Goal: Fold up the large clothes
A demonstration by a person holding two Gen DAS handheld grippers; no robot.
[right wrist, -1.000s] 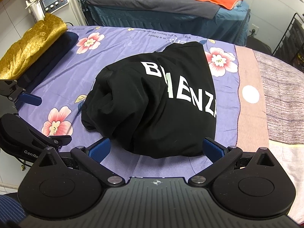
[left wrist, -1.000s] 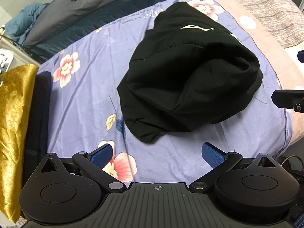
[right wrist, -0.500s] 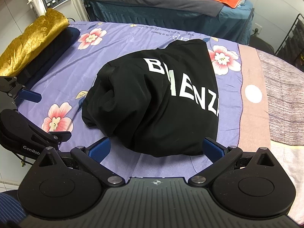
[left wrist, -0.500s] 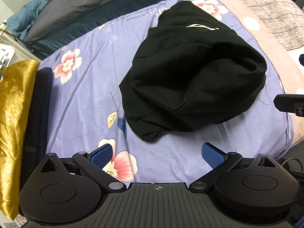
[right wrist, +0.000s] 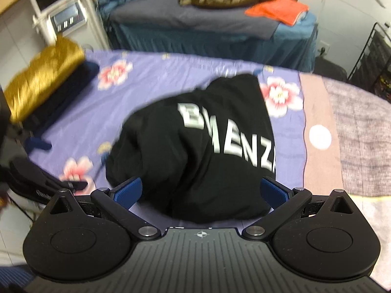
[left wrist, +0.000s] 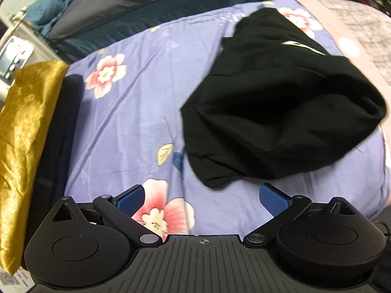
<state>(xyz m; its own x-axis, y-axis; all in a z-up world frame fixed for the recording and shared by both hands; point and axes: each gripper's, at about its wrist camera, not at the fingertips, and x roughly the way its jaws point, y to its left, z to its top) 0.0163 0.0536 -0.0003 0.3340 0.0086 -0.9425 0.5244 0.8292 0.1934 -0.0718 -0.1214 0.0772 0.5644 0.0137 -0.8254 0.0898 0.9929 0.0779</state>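
Observation:
A black garment with white lettering lies bunched in a heap on the purple flowered bedsheet. It also shows in the right wrist view, its near edge between my fingers. My left gripper is open and empty, over the sheet just short of the heap's near left corner. My right gripper is open and empty, right above the heap's near edge. The left gripper shows at the left edge of the right wrist view.
A gold pillow on a dark cushion lies at the bed's left side. A pink and grey blanket covers the right part. A second bed with clothes and a machine stand behind.
Both grippers have tilted and shifted; the left view has swung left so the garment sits further right, and the right gripper has come closer over the garment's near edge. Both stay open.

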